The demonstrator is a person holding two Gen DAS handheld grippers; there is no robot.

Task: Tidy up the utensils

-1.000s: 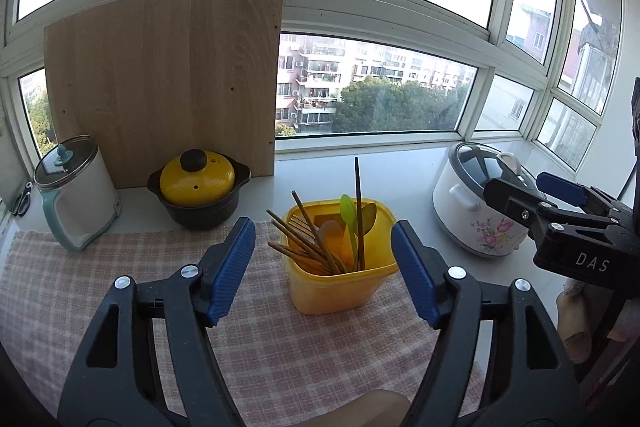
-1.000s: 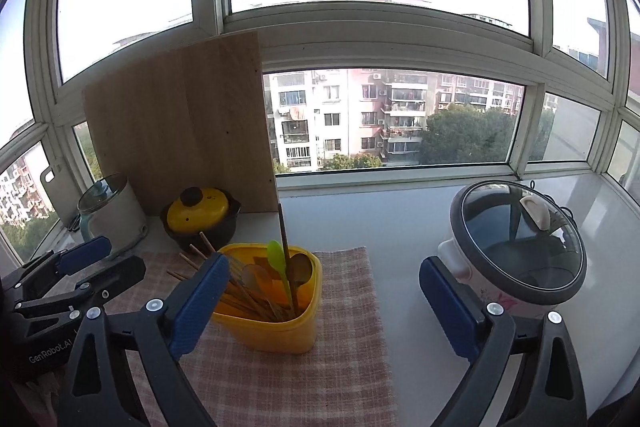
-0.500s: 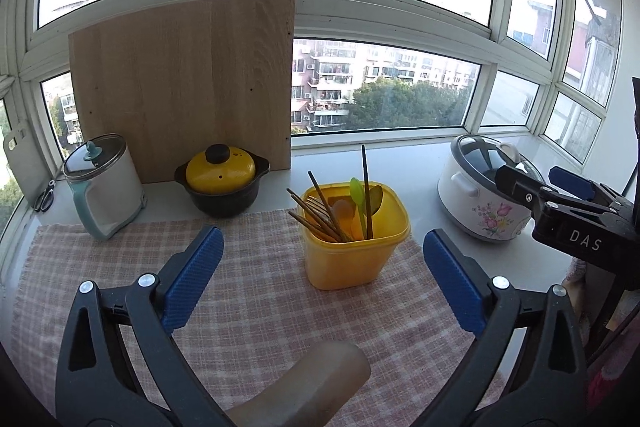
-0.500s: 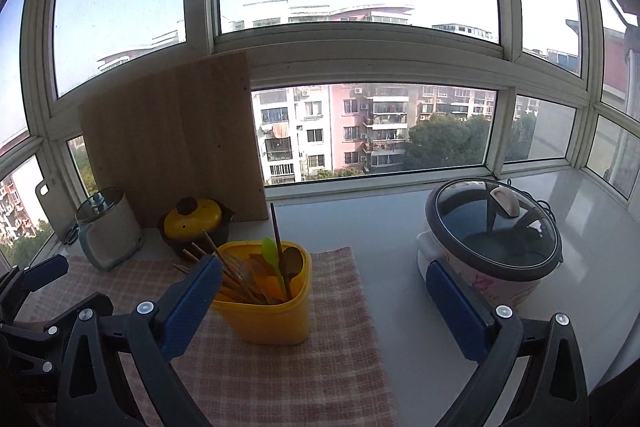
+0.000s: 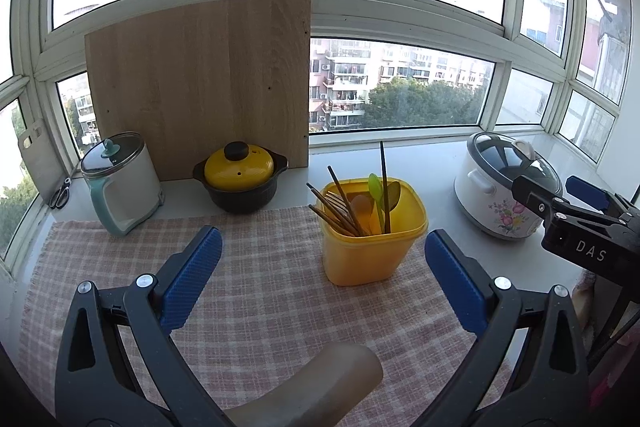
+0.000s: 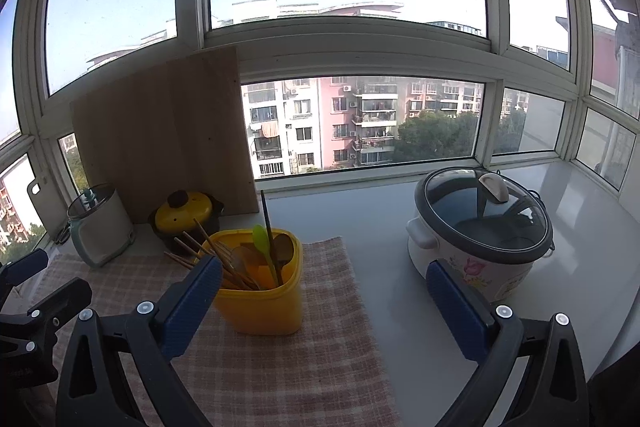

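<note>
Left wrist view looks down over our left tool (image 5: 320,279), its blue-padded jaws spread wide with nothing between them. Just beyond it a yellow plastic tub (image 5: 372,247) stands upright on a pink checked cloth (image 5: 256,291) that covers the white worktop (image 5: 440,163). Inside the tub lean brown wooden chopsticks (image 5: 336,203), a green plastic spoon (image 5: 376,191), a brown wooden spoon (image 5: 394,193) and one tall dark chopstick (image 5: 384,183).

From the right wrist view, our right tool (image 6: 320,291) is also spread apart and empty, with the tub just past its left pad. A white flowered rice cooker (image 6: 476,251) sits to the right, off the cloth.

We judge that every utensil we can see is gathered in the tub, so the task looks nearly or fully done. If more tidying is wanted, we should approach a single handle from above, close on it near its top, and lift straight up so the light tub does not tip.
</note>
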